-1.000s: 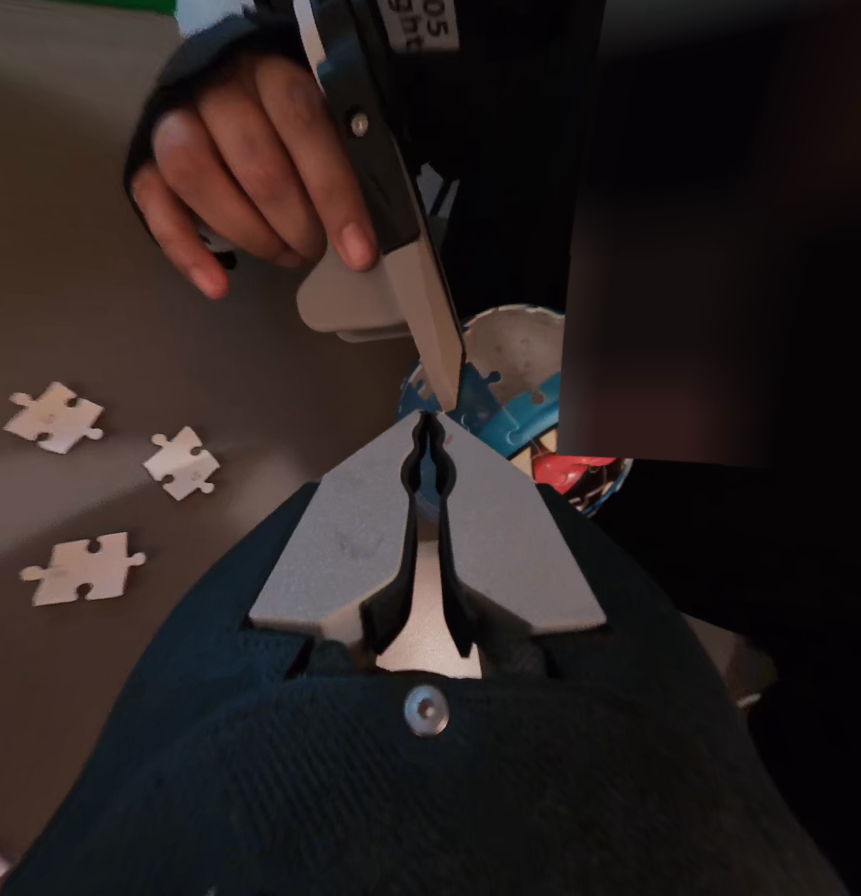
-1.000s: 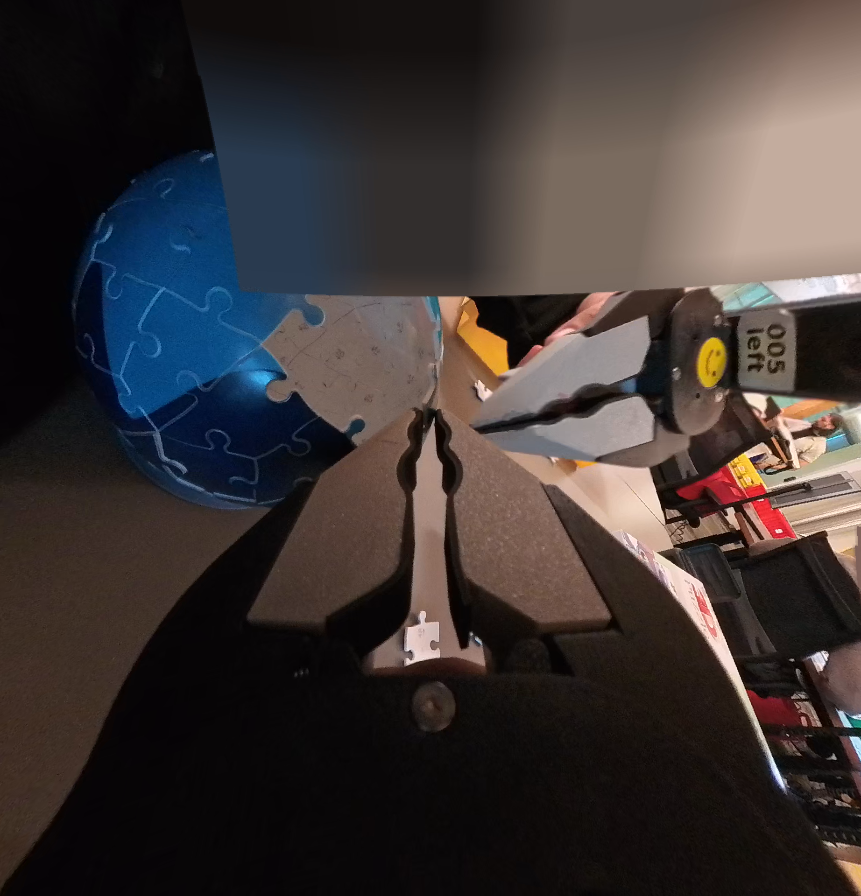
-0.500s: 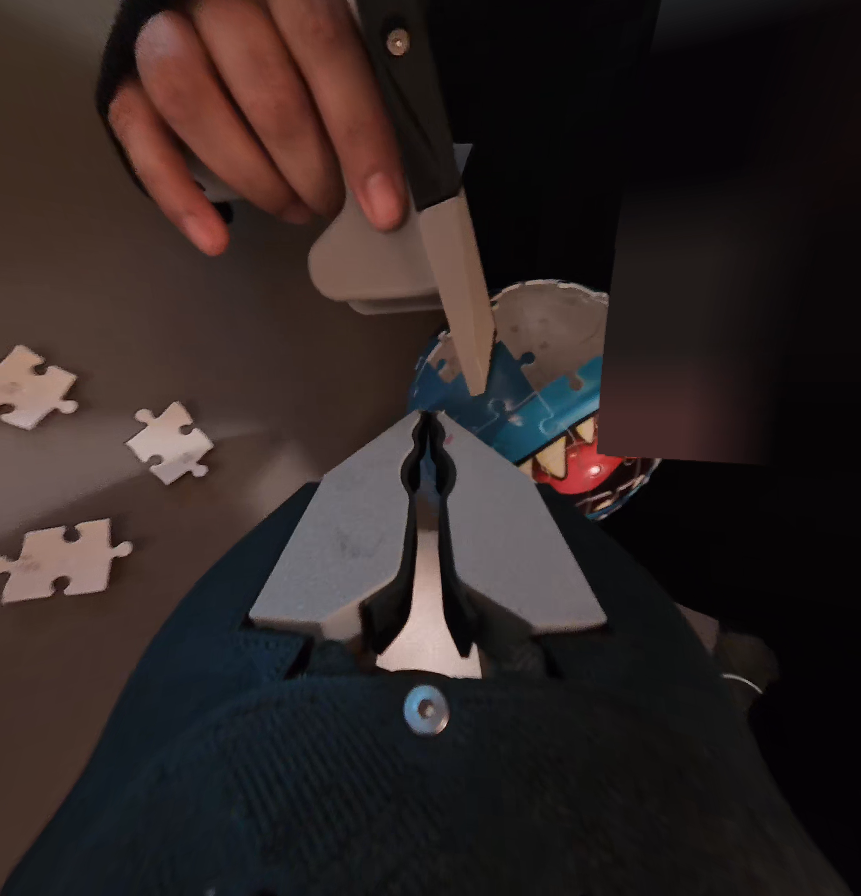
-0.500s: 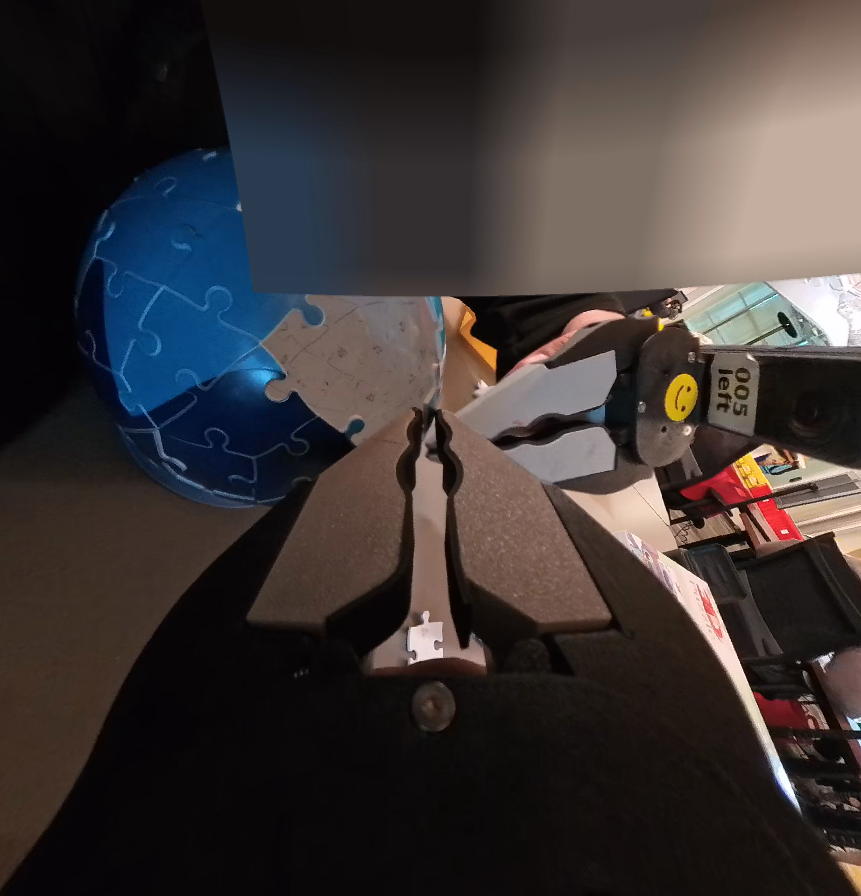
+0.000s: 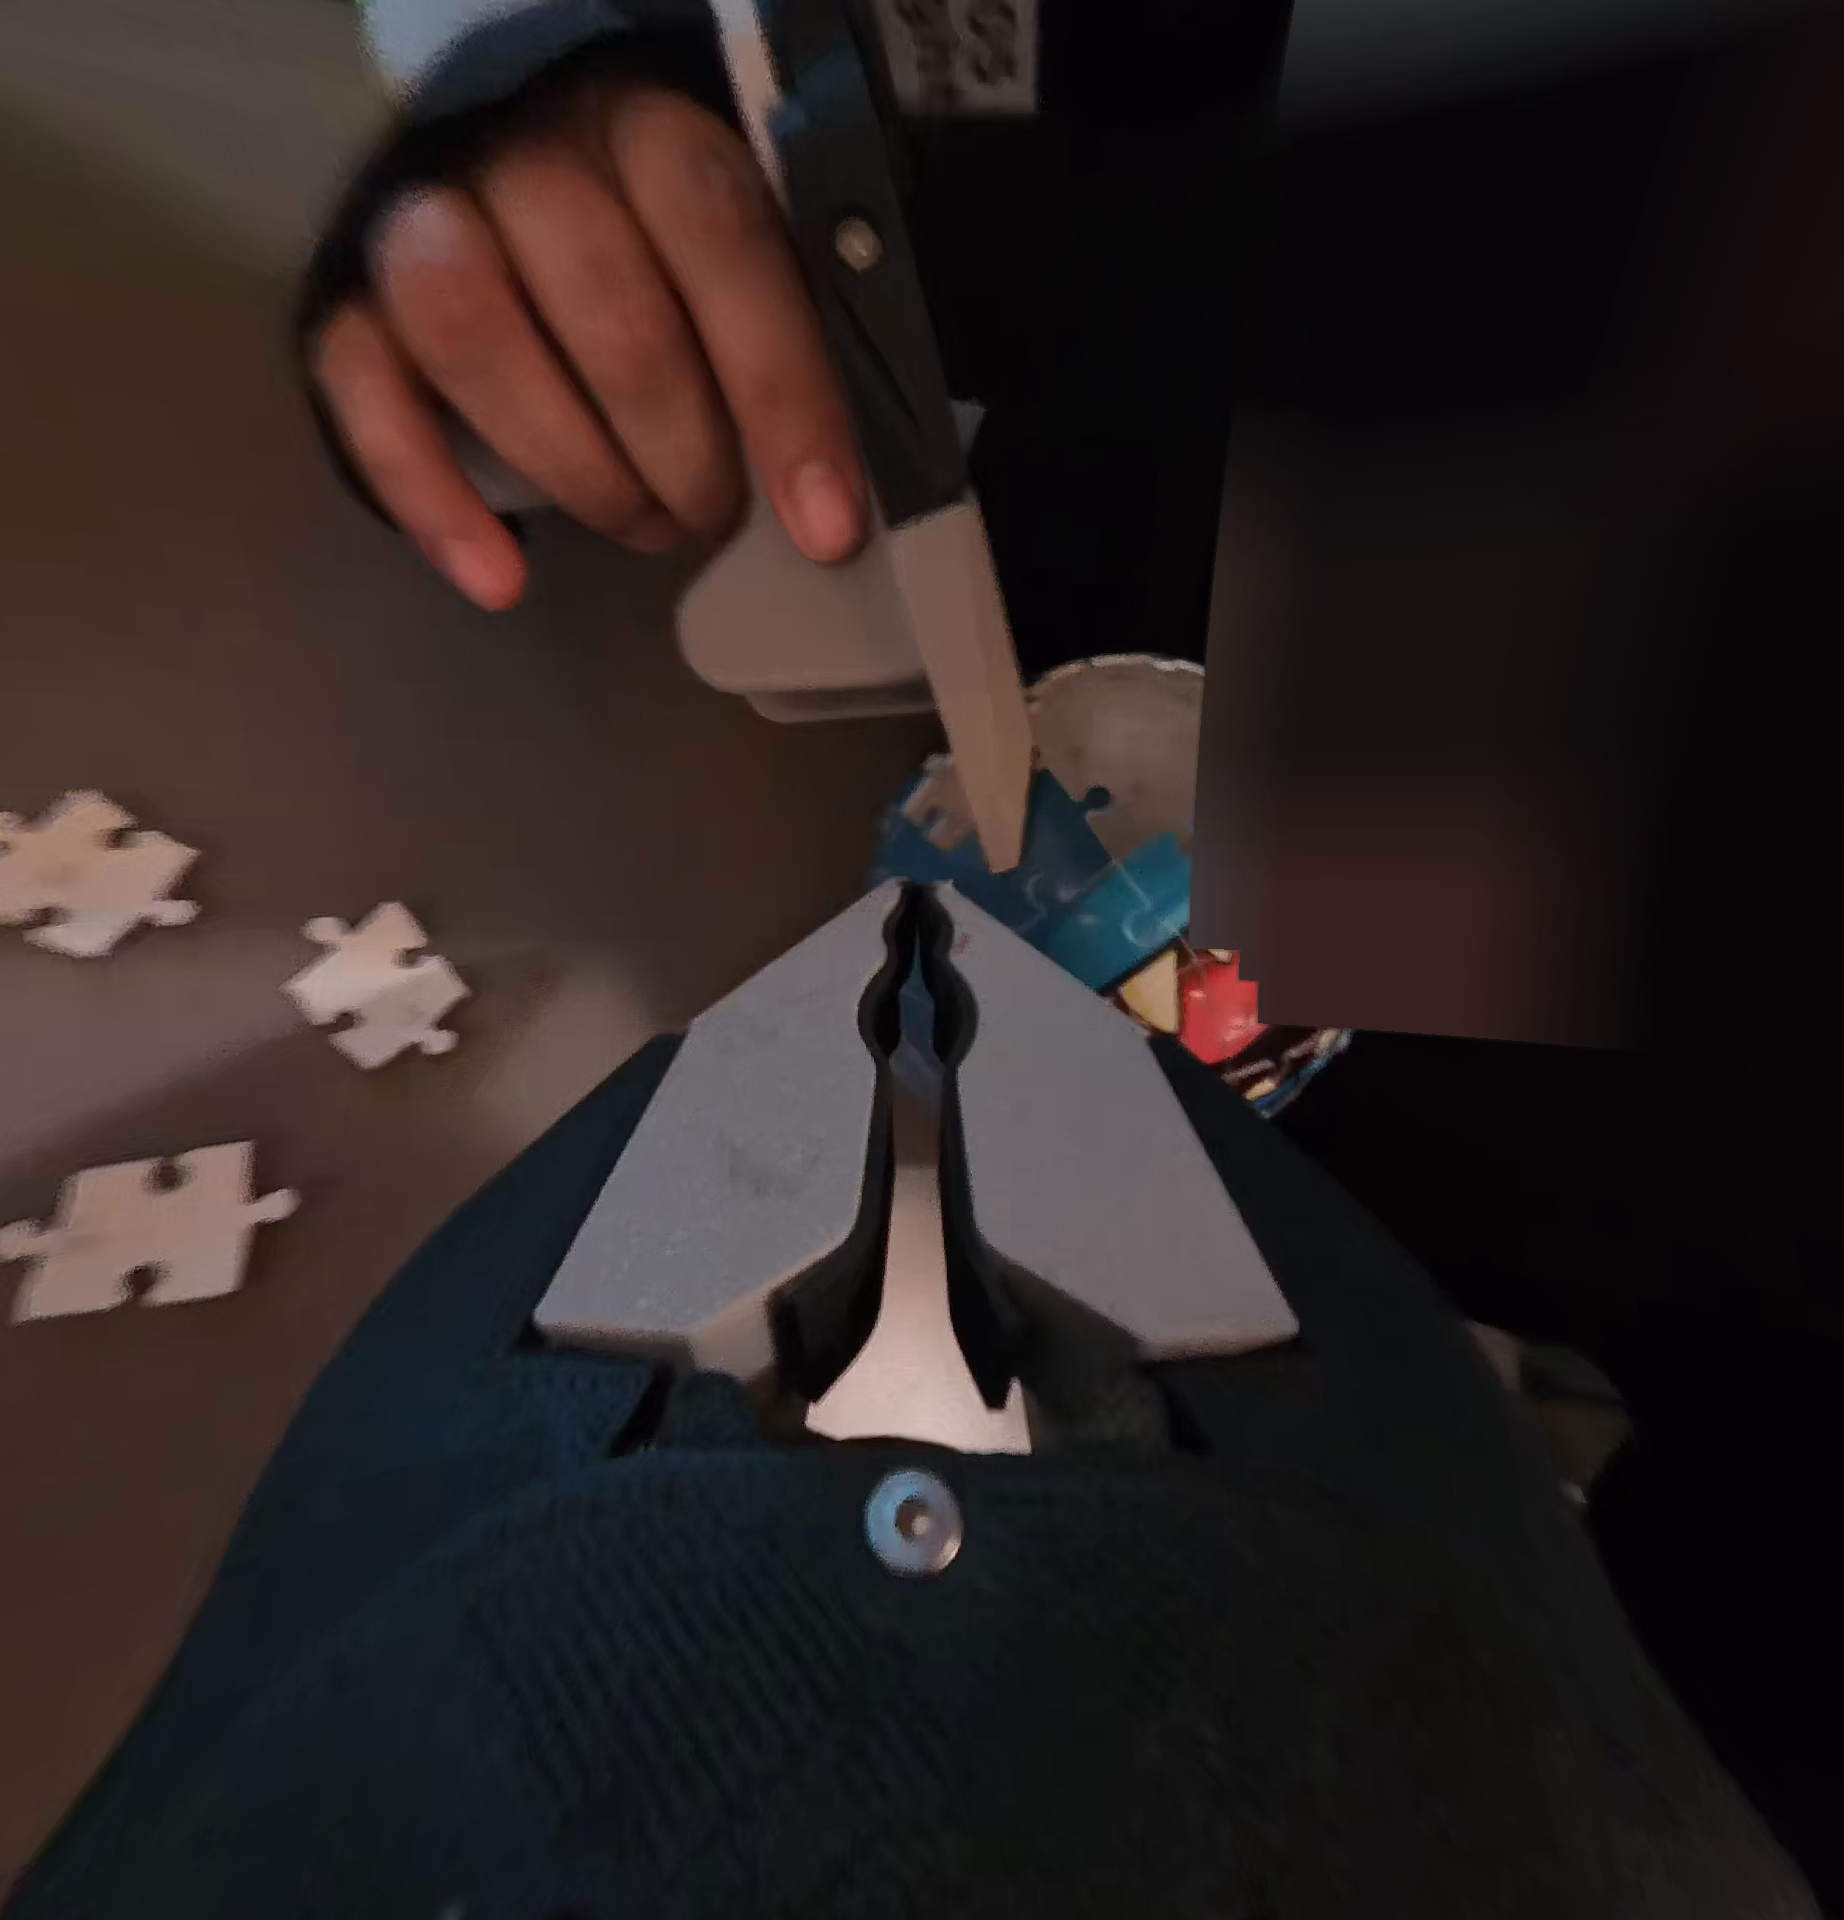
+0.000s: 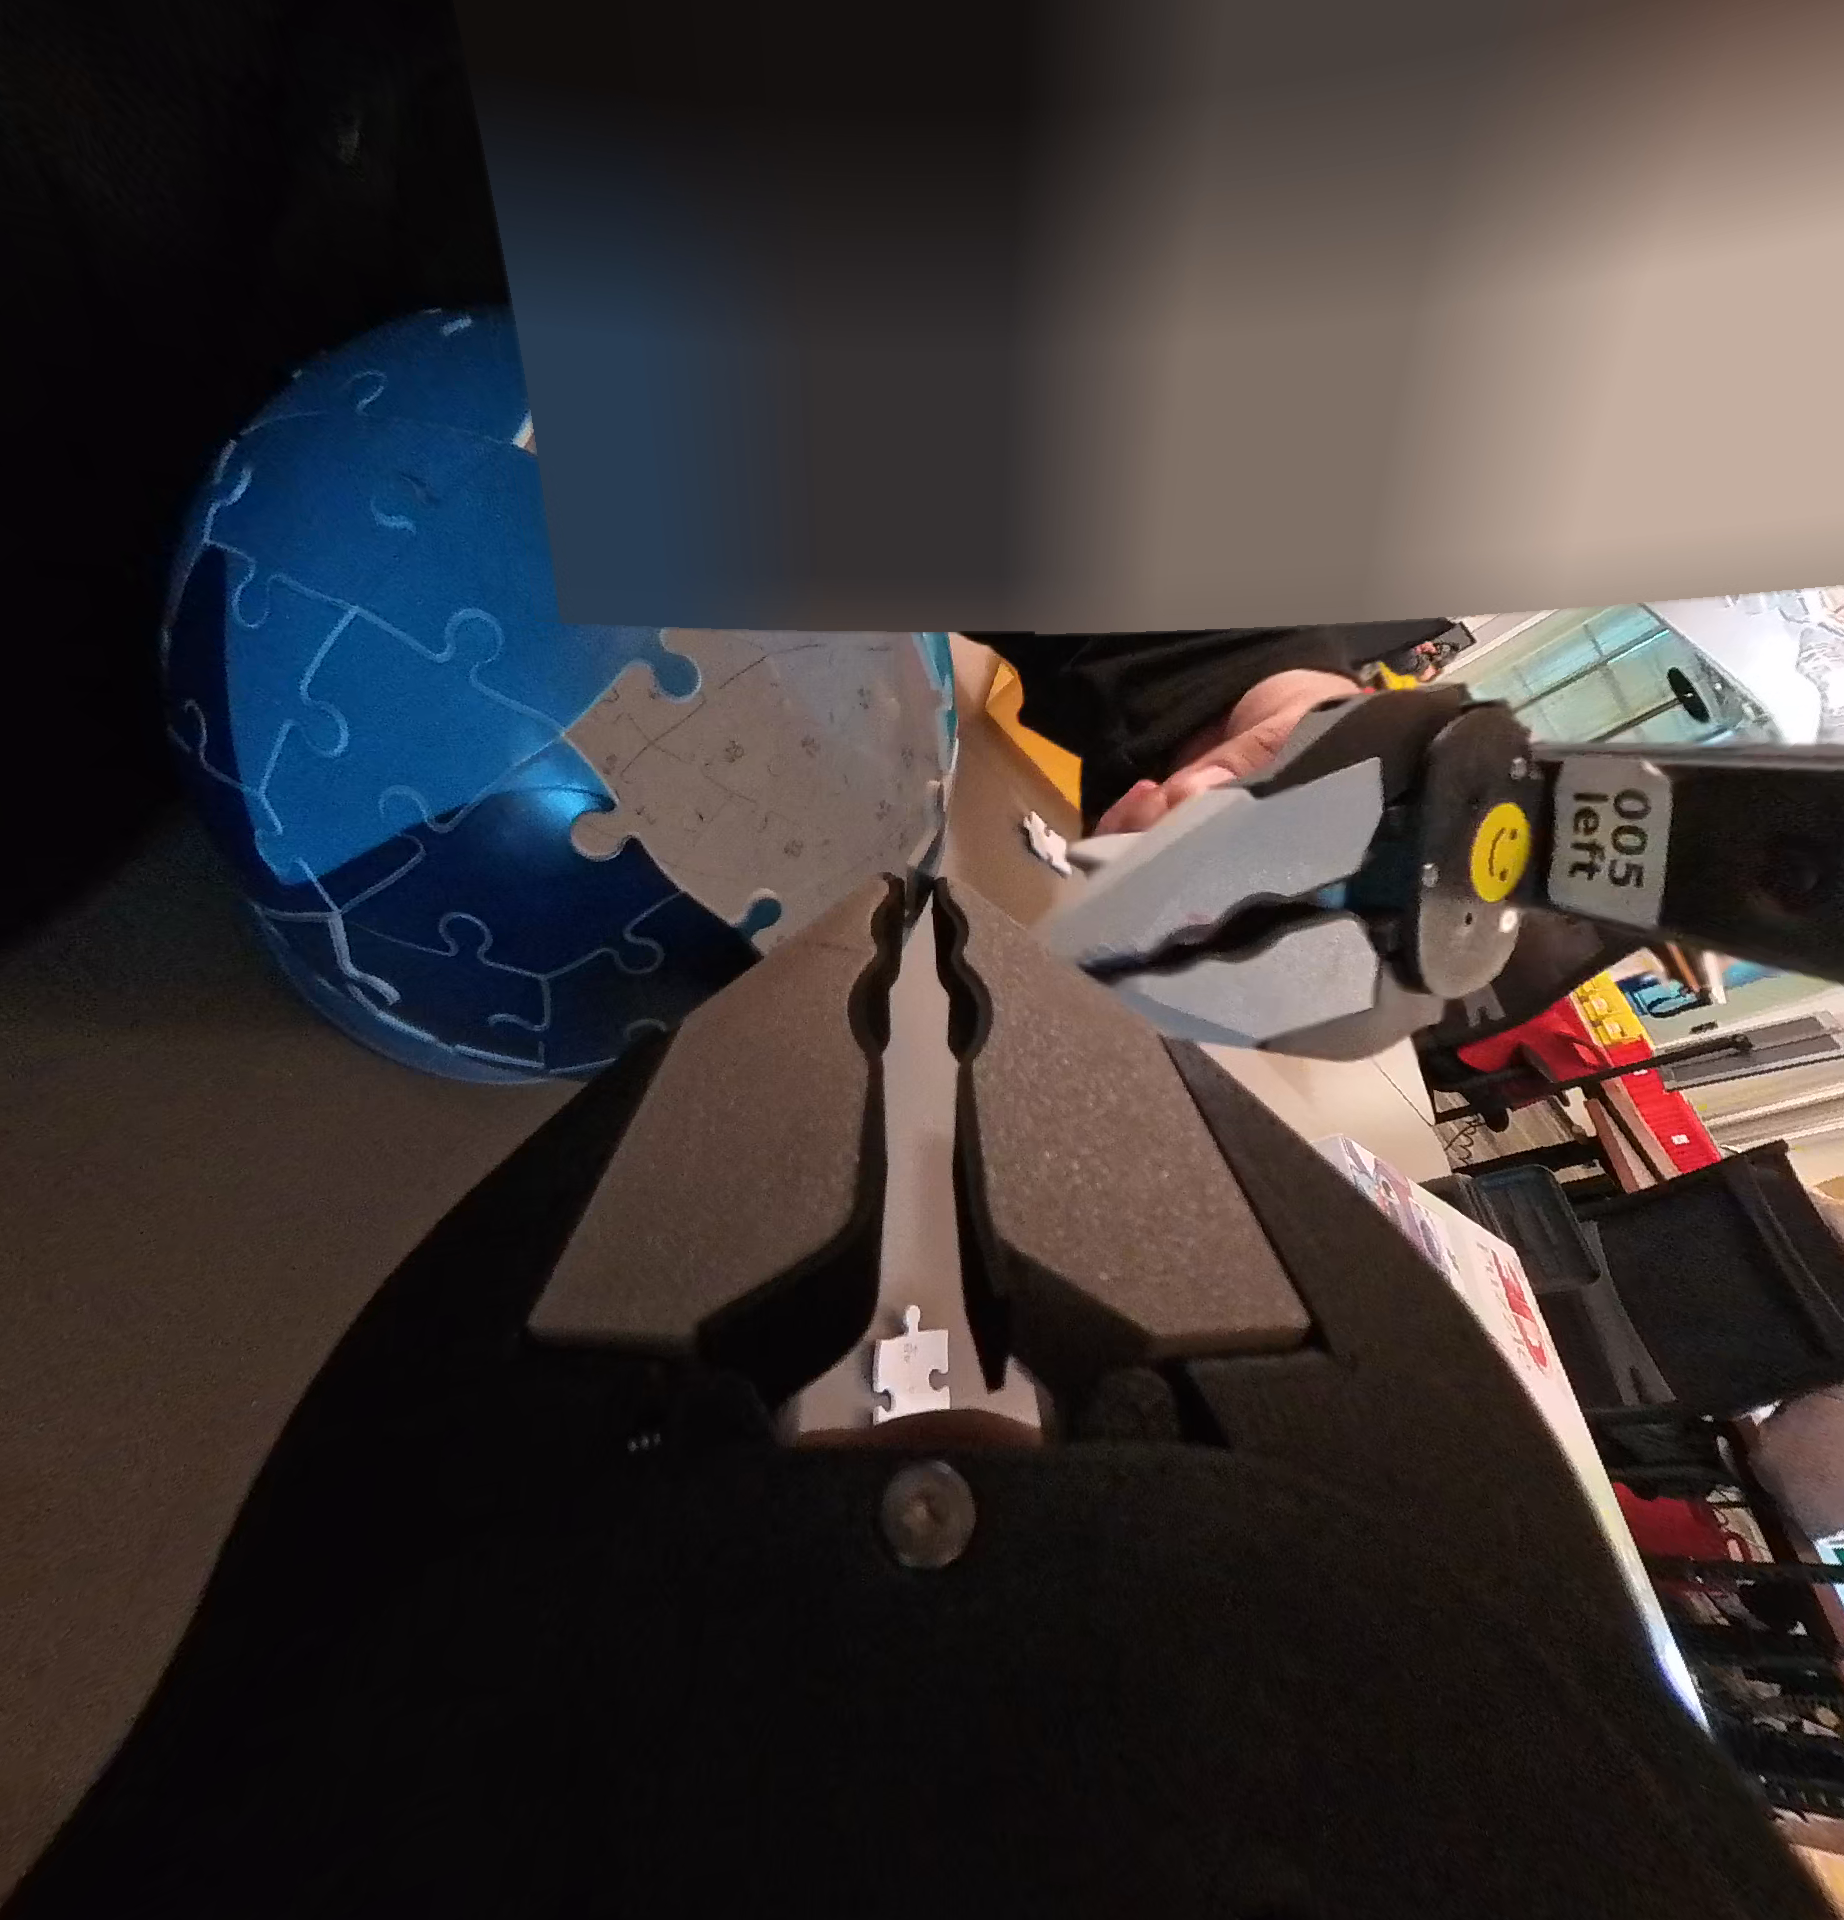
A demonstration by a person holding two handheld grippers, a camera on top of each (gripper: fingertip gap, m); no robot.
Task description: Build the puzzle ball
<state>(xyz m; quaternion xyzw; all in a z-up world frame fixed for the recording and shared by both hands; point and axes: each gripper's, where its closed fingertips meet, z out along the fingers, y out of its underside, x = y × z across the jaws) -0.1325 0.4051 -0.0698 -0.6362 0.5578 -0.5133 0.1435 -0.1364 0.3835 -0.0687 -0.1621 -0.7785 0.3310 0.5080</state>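
— Blue ball [image 6: 398, 727], is it done yet?

— No. It sits on the desk [image 5: 170, 644] with a big hole in it. You can see the white inside.

— Where are the loose pieces [image 5: 378, 982]?

— Three white ones lie on the desk, well away from the ball.

— What is the right gripper [image 5: 1001, 847] doing?

— Its tip is right at the edge of the hole. I think it is pushing a blue piece into place. Its two fingers are almost together, with only a thin gap. I can't see anything between them.

— And the left gripper [image 5: 916, 894]?

— It is near the ball too, just beside the other tip. Its fingers are pressed together and look empty.

— What comes next?

— My guess: make sure that edge piece clicks in flat. Then go get a loose piece from the desk. The ball is round and could roll, so one gripper should hold it still.
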